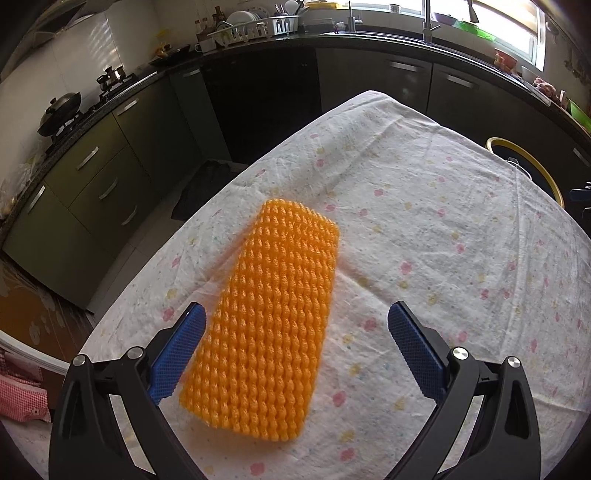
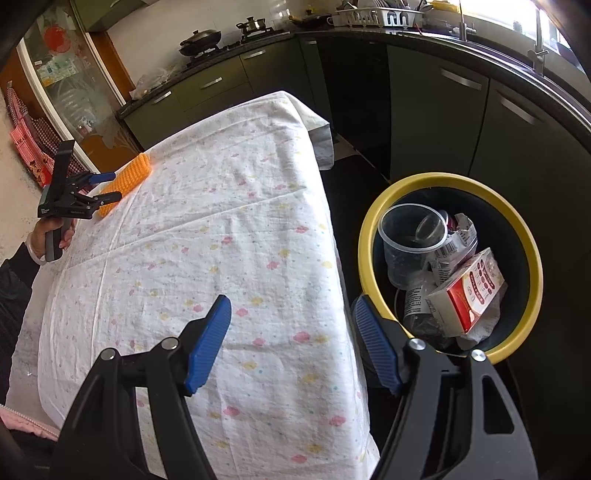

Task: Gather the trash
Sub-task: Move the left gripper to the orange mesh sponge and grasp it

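Observation:
An orange foam net sleeve (image 1: 266,317) lies flat on the flowered tablecloth (image 1: 424,229). My left gripper (image 1: 295,354) is open, its blue pads on either side of the sleeve's near half, not closed on it. It also shows in the right wrist view (image 2: 105,186) at the table's far left, around the sleeve (image 2: 127,179). My right gripper (image 2: 291,343) is open and empty over the table's right edge. A yellow-rimmed dark bin (image 2: 517,229) stands beside the table and holds a clear plastic cup (image 2: 410,240), a red-and-white carton (image 2: 469,291) and crumpled wrappers.
The bin's rim (image 1: 532,162) shows at the table's far right edge. Dark kitchen cabinets (image 1: 258,92) and a counter with a dish rack (image 1: 255,26), stove and pots run behind the table. A dark mat (image 1: 207,184) lies on the floor.

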Demonstrator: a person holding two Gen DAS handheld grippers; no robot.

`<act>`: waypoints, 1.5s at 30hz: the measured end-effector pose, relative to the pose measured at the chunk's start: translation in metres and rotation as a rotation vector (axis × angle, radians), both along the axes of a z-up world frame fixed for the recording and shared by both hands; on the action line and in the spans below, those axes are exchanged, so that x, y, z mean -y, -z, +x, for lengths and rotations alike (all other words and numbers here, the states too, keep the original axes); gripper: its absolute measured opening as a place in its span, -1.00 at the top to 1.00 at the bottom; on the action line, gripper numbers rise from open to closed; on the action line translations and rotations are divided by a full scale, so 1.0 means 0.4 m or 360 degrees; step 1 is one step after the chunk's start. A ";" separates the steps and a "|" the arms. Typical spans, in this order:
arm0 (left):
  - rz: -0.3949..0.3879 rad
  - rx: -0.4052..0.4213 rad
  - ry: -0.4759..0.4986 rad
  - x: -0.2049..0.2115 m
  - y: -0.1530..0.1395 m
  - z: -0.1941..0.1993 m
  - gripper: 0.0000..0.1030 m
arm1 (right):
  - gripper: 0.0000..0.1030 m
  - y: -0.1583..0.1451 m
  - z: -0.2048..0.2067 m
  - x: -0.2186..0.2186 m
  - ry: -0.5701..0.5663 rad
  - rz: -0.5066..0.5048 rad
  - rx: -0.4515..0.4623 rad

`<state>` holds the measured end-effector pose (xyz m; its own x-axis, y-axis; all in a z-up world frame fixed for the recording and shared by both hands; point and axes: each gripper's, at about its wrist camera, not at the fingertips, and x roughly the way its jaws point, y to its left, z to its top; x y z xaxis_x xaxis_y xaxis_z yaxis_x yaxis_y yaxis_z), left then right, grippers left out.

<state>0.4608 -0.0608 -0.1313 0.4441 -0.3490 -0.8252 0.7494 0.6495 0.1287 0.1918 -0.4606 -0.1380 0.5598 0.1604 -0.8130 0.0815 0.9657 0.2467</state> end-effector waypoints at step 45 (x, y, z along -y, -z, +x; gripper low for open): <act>-0.0177 -0.0123 0.0406 0.543 -0.221 -0.498 0.66 | -0.35 -0.053 -0.272 0.250 0.0370 -0.0137 0.0117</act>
